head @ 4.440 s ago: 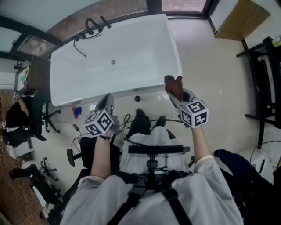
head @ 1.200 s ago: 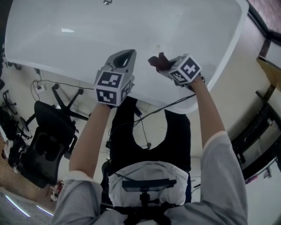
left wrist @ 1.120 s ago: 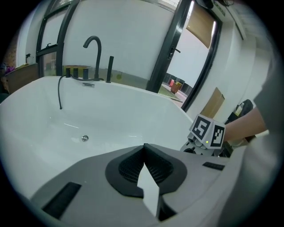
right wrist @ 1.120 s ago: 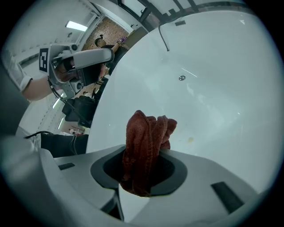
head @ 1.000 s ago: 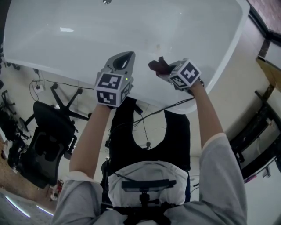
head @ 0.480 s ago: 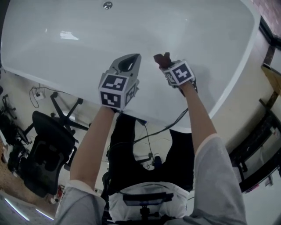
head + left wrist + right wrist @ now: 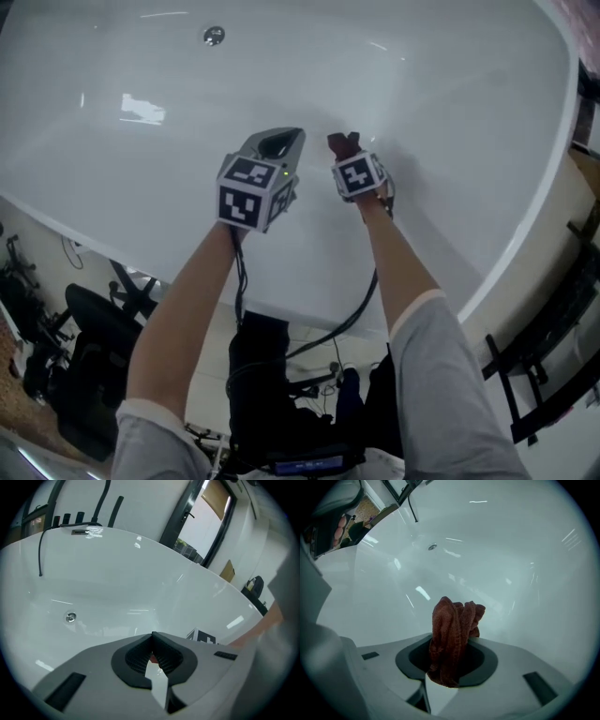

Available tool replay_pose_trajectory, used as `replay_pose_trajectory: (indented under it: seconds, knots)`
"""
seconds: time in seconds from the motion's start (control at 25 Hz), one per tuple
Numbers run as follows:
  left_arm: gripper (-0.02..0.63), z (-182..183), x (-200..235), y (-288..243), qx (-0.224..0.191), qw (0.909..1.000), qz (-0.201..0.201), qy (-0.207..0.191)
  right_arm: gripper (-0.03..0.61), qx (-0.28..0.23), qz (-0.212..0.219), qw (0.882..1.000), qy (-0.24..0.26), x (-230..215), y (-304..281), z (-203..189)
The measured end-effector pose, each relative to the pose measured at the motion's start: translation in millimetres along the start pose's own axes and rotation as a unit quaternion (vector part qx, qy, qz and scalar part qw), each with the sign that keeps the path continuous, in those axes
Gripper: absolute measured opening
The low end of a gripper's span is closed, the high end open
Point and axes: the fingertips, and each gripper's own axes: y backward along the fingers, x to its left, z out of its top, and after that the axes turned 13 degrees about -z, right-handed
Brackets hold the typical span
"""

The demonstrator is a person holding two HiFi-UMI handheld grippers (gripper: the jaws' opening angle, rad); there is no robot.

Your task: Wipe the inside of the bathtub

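right claw [image 7: 344, 155] clamped on rust cloth [image 7: 452, 630] pointing forward into bathtub [image 7: 469, 103], left claw [image 7: 279, 141] closed, empty

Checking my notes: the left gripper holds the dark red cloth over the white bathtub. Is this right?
No: the right gripper, not the left, holds the dark red cloth over the white bathtub. The right gripper view shows it between the jaws.
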Motion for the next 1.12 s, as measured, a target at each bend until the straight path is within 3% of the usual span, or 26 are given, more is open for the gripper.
replay_pose_trajectory:
  seconds: [0.28, 0.56, 0.92, 1.12]
  knots:
    - [0.008, -18, 40, -19, 0.013, 0.9998, 0.017, 0.0, 0.133, -0.016, -0.026, 0.998, -0.054, -9, -46, 24]
    - [0.008, -18, 62, -15, -0.003, 0.9996, 0.024, 0.015, 0.132, -0.002, -0.058, 0.998, -0.03, 7, -69, 32]
    - [0.008, -22, 77, -12, -0.005, 0.9992, 0.021, 0.034, 0.13, -0.033, -0.007, 0.999, 0.028, 66, -69, 68]
    - [0.008, -24, 51, -25, 0.03, 0.9995, -0.008, 0.008, 0.127, -0.004, -0.03, 0.999, -0.024, 28, -69, 38]
